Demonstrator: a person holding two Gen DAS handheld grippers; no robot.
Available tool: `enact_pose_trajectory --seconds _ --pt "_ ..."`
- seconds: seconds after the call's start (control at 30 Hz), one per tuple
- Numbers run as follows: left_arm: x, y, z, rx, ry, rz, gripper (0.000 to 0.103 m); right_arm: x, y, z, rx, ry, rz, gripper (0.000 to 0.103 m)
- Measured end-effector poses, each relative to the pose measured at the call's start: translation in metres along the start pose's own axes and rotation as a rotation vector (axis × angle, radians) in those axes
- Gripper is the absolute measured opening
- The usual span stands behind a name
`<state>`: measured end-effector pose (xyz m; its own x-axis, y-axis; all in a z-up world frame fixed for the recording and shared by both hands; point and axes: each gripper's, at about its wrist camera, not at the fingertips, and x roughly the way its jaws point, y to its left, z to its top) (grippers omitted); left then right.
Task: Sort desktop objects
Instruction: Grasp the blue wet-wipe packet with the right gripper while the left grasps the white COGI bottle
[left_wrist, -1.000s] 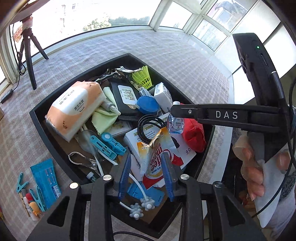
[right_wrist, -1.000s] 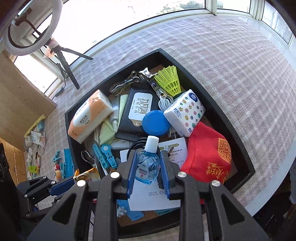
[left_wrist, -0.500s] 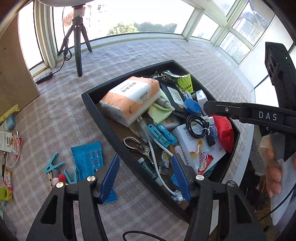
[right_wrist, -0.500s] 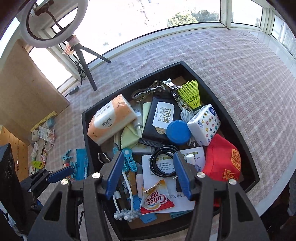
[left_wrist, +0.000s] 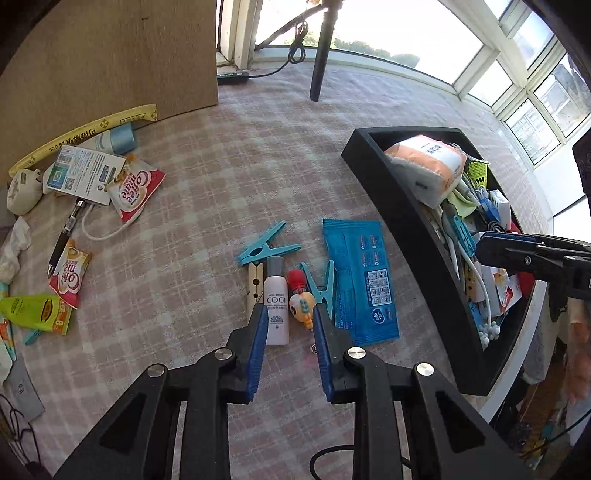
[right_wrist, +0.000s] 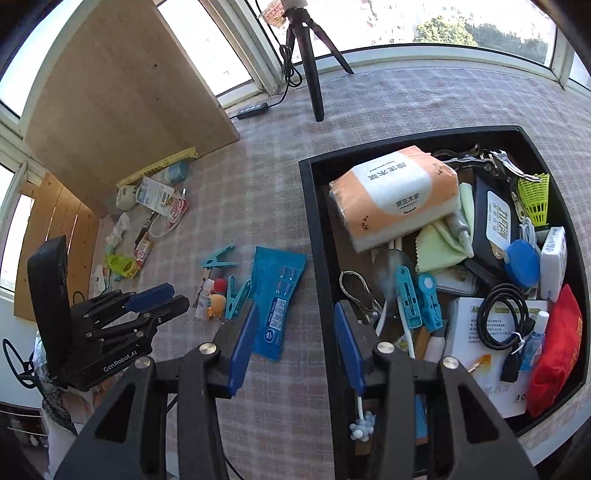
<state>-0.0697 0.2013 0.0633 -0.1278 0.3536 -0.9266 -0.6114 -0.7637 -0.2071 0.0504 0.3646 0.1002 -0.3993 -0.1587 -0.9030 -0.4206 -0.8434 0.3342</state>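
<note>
"COGI" on white spray bottle (left_wrist: 276, 309)

Clothes pegs (left_wrist: 266, 247) and wipes packet (left_wrist: 360, 281) left of tray (left_wrist: 406, 229)

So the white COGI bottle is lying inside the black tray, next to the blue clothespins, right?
Not quite. The white COGI bottle lies on the checked cloth outside the black tray, next to the blue clothespins. The left wrist view shows it.
</note>
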Motion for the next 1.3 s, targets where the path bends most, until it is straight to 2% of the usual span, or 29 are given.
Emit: enact_pose_trajectory --seconds 0.07,0.2,0.37,0.67,1.0,1.1,1.2,1.3 --pt "0.005 0.004 -0.006 0.006 0.014 0.001 0.022 0.016 0.012 -0.003 -0.017 0.031 -0.006 0.038" --pt "0.018 0.003 -0.013 0.03 0.039 -0.031 0.014 0.047 0.022 -0.006 -0.012 0.097 -0.005 0.038" --pt "0.031 -0.005 -0.012 0.064 0.054 -0.042 0.013 0.068 0.021 -0.006 0.024 0.135 -0.011 0.038" --pt "0.03 -0.008 -0.008 0.147 0.037 0.028 0.013 0.078 0.008 0.0 0.056 0.153 -0.021 0.038" --pt "0.038 -0.009 0.0 0.196 0.047 0.025 0.018 0.097 0.006 0.007 0.078 0.198 -0.034 0.037" --pt "0.038 -0.009 0.003 0.21 0.054 0.03 0.022 0.102 0.007 0.009 0.094 0.206 -0.051 0.037" --pt "0.038 -0.005 0.004 0.216 0.053 0.061 0.022 0.105 0.007 0.011 0.107 0.204 -0.071 0.037" --pt "0.037 0.0 0.001 0.212 0.052 0.055 0.023 0.108 0.005 0.01 0.131 0.206 -0.064 0.037"
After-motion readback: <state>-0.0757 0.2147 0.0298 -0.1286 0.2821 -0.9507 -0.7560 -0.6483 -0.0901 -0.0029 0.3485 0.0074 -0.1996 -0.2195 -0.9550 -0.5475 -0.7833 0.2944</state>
